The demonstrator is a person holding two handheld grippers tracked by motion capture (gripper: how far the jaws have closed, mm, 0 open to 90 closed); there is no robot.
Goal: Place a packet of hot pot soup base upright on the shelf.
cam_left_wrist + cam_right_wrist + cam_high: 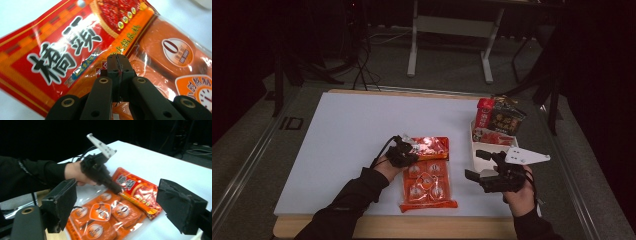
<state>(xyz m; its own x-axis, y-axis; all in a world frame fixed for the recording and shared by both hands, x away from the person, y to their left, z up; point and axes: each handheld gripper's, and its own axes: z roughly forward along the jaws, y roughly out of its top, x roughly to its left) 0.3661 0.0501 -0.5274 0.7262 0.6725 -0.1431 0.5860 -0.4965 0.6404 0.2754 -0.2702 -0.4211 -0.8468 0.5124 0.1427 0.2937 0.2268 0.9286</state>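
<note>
1. Packet: the orange-red hotpot-base packet (427, 172) lies at the tabletop's (347, 145) six o'clock edge.
2. Left gripper (117, 62) is clamped on its film; lift slowly to avoid tearing.
3. Right gripper (120, 205), at three o'clock, gapes empty; support the far end.

Orange-red glossy snack packet (428, 173), flat on white table's near edge — apparently sealed, portions inside
</note>
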